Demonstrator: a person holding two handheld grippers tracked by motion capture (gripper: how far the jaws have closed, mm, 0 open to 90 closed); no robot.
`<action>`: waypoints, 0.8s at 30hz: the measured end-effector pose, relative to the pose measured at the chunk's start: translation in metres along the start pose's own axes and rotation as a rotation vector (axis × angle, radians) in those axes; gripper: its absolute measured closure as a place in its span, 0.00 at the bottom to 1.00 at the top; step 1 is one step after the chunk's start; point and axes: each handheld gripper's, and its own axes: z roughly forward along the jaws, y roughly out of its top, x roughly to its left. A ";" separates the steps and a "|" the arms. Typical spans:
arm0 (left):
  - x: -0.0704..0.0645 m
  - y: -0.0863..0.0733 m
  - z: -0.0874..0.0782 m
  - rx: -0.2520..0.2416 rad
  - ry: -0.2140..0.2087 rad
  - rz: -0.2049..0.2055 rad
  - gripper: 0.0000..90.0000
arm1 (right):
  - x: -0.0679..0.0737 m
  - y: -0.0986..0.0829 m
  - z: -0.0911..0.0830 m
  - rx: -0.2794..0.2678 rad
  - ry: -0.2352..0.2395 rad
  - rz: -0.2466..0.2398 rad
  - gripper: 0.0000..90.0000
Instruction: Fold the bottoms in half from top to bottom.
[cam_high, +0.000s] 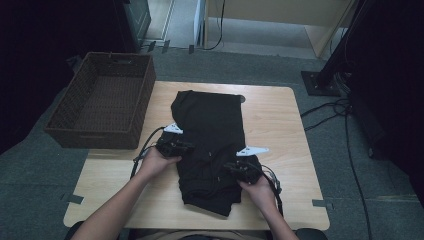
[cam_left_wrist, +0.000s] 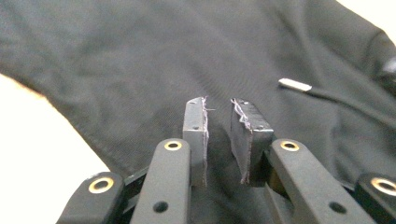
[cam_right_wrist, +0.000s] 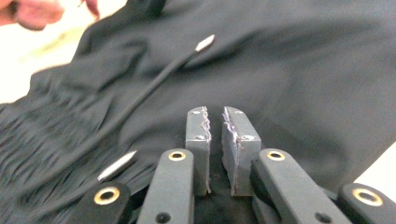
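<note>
A black garment (cam_high: 210, 145) with drawstrings lies lengthwise down the middle of the wooden table (cam_high: 280, 125). My left gripper (cam_high: 187, 148) is at the garment's left edge, about halfway along it. In the left gripper view the left gripper (cam_left_wrist: 218, 105) is nearly closed, with black cloth (cam_left_wrist: 140, 56) in the narrow gap and a metal-tipped drawstring (cam_left_wrist: 295, 84) beyond. My right gripper (cam_high: 230, 168) is on the garment's right side, nearer the person. In the right gripper view the right gripper (cam_right_wrist: 215, 112) pinches cloth, beside two drawstring tips (cam_right_wrist: 205, 43).
A brown wicker basket (cam_high: 100, 132) stands at the table's back left, overhanging the edge. Cables (cam_high: 345, 115) and a dark stand base (cam_high: 320, 82) lie on the floor to the right. Bare wood shows right of the garment.
</note>
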 end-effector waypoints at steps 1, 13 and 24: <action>0.001 -0.001 0.000 0.001 0.008 0.002 0.83 | 0.002 -0.006 -0.002 0.004 -0.005 0.004 0.89; 0.012 -0.003 -0.004 -0.008 0.038 -0.016 0.77 | 0.000 -0.029 -0.011 -0.052 -0.032 0.011 0.80; 0.028 0.020 0.010 -0.041 0.068 0.013 0.78 | -0.026 0.009 0.014 -0.156 -0.094 -0.039 0.81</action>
